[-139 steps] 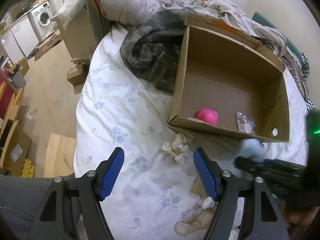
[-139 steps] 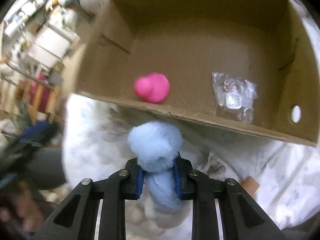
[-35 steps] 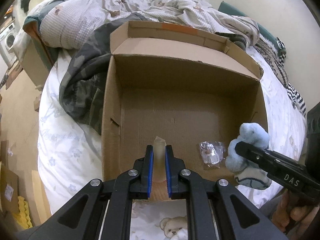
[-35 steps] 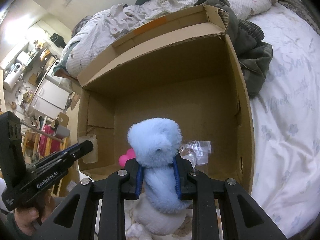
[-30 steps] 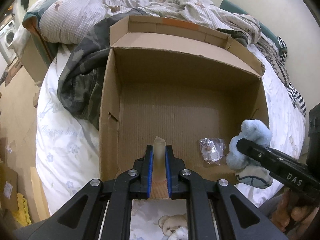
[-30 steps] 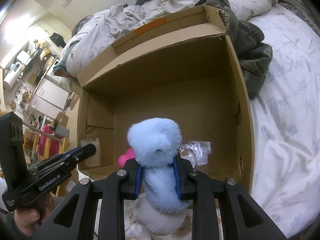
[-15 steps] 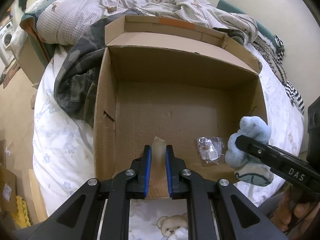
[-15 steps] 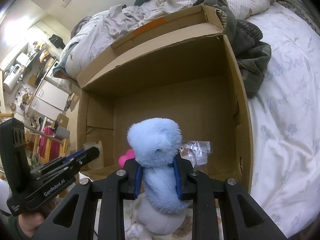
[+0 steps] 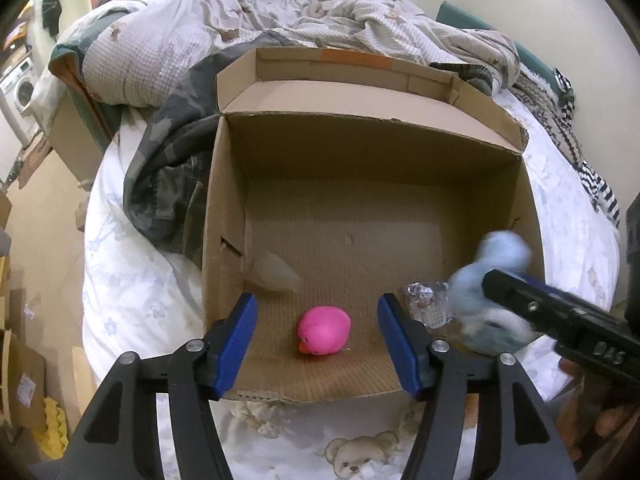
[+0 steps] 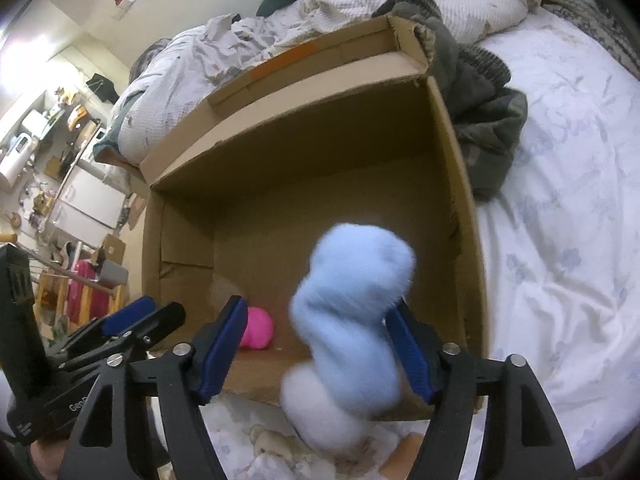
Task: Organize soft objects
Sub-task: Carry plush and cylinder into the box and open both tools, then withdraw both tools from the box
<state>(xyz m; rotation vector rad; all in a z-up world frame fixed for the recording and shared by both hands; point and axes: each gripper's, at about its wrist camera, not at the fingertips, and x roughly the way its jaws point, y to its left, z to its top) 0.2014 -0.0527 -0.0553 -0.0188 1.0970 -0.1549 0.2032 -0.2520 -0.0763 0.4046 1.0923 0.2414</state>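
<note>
Tumbling between the spread jaws of the right gripper (image 10: pixel 316 344), a blurred blue plush toy (image 10: pixel 356 320) hangs over the cardboard box (image 9: pixel 224 216); the left gripper (image 9: pixel 318 344) gapes, empty, above a pink duck (image 9: pixel 323 331).

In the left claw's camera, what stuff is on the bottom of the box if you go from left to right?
Pale translucent piece → pink duck toy → clear plastic packet → fluffy blue plush toy, which is blurred at the box's right wall.
</note>
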